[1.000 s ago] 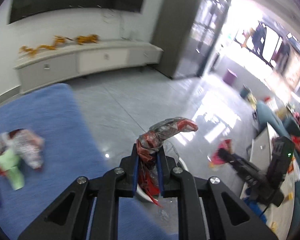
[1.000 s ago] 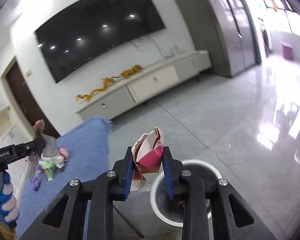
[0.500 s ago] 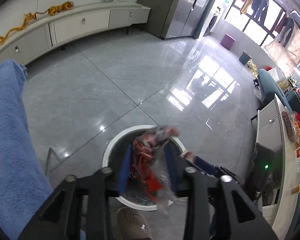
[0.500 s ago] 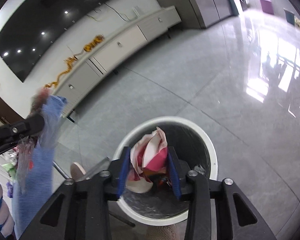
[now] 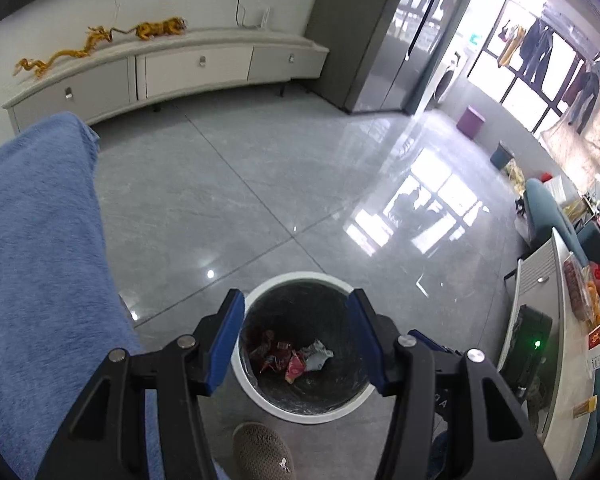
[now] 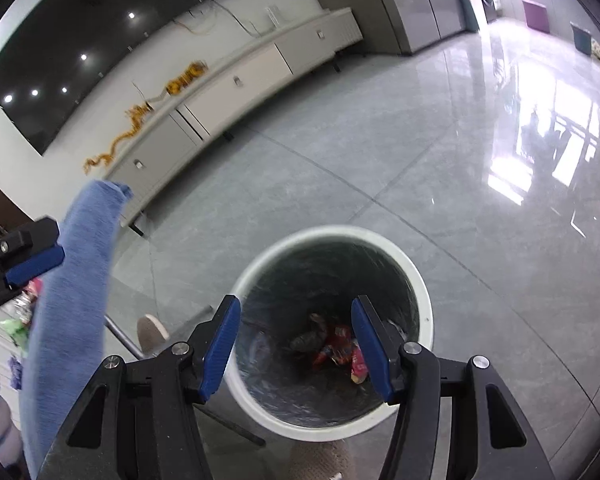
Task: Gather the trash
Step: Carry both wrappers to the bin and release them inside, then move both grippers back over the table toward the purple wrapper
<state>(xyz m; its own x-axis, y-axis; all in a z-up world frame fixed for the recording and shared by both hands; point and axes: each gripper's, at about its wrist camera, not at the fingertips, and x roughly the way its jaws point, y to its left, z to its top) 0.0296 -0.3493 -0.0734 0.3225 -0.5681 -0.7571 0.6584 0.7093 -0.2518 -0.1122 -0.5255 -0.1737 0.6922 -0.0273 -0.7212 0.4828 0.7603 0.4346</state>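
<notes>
Now over the bin, seen first from the left wrist: the left gripper [image 5: 296, 336] hangs with its jaws apart, having just been opening, and nothing sits between them. Directly below the gap lies the white-rimmed trash bin [image 5: 260, 394], and on its dark floor the crumpled wrappers [image 5: 290, 356], red foil and clear film, a loose heap with no clear long axis and no single heading. Judged by their creases, they are light, soft and slippery; a pinch on a bunched fold would hold best. A blue cloth [image 5: 40, 260] lies left of the jaws. From the right wrist: the right gripper [image 6: 296, 344] likewise stands apart and empty, its jaws just opened, the bin [image 6: 424, 300] beneath them and the wrappers [image 6: 336, 350] nearer the right jaw.
</notes>
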